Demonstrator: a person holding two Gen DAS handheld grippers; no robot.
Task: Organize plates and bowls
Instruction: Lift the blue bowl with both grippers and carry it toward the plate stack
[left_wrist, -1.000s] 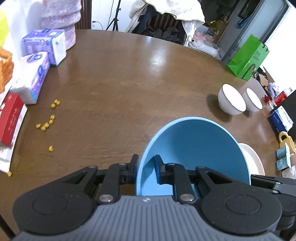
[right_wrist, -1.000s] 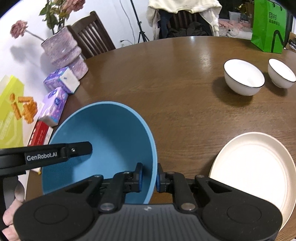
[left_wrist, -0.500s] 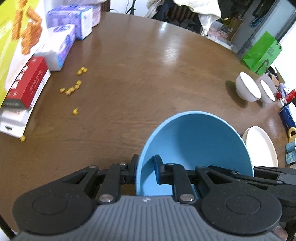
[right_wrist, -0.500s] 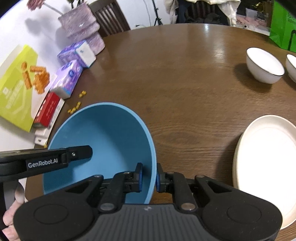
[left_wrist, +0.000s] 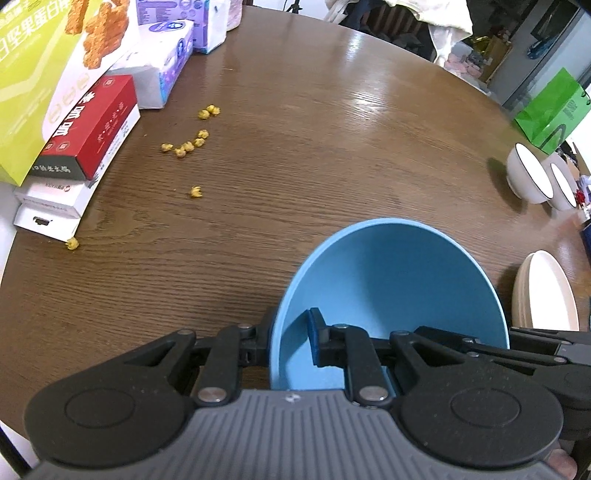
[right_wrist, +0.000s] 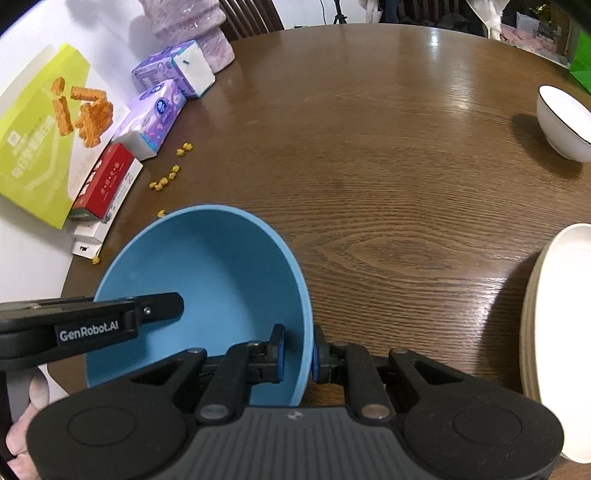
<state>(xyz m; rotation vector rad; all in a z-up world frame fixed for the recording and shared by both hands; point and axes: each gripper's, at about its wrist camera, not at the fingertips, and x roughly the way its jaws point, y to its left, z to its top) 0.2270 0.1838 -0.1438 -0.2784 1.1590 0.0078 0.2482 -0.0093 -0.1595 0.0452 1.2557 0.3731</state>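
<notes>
A blue bowl is held over the worktop by both claws, each nipped nearly shut on the rim wall. The left claw is clamped on the bowl's left rim, one pad inside and one outside; the right claw is clamped likewise on the right rim. The bowl is tilted, its far edge raised, and whether its base touches the wood cannot be told.

The step in hand is judged to be carrying the bowl to a resting place. For a clean set-down, the two grips should be kept level with each other so that the bowl is not twisted between them, and the tilt should be taken out before contact. A bare patch of wood should be chosen, clear of the yellow crumbs and the boxes to the left. The cream plates are stacked near on the right, and the two white bowls stand well apart at the far right; neither should be knocked. Both claws are best loosened together only once the base is seated flat.
</notes>
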